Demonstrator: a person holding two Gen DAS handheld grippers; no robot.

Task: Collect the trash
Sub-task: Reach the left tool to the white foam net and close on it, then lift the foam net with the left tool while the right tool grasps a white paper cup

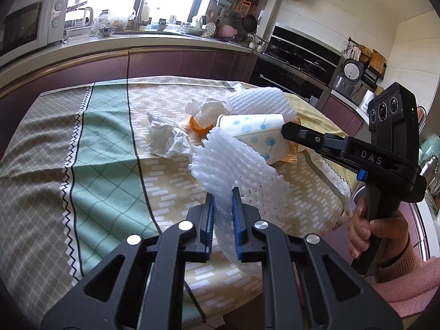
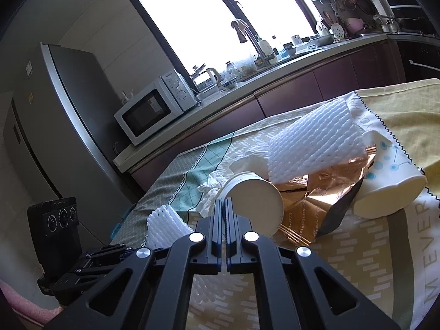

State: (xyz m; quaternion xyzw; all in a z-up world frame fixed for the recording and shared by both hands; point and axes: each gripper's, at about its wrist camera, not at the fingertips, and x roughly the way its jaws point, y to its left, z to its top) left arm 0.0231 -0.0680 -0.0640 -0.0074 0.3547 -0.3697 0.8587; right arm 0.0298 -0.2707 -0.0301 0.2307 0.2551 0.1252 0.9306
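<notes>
with the left claw (image 1: 222, 192) clamped on springy foam netting (image 1: 233, 165) at frame centre and the right claw (image 2: 223, 202) pinched on a paper cup (image 2: 255, 200) rim, either may be dropped.

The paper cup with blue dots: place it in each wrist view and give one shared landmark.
Left wrist view: the paper cup lies right of centre, on its side.
Right wrist view: it lies at the right edge, beside the gold wrapper.
Shared landmark: the microwave.

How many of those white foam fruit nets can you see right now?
2. One foam net is pinched in the left gripper, nearest the camera; the other foam net lies behind the dotted paper cup. More could be hidden underneath.
</notes>
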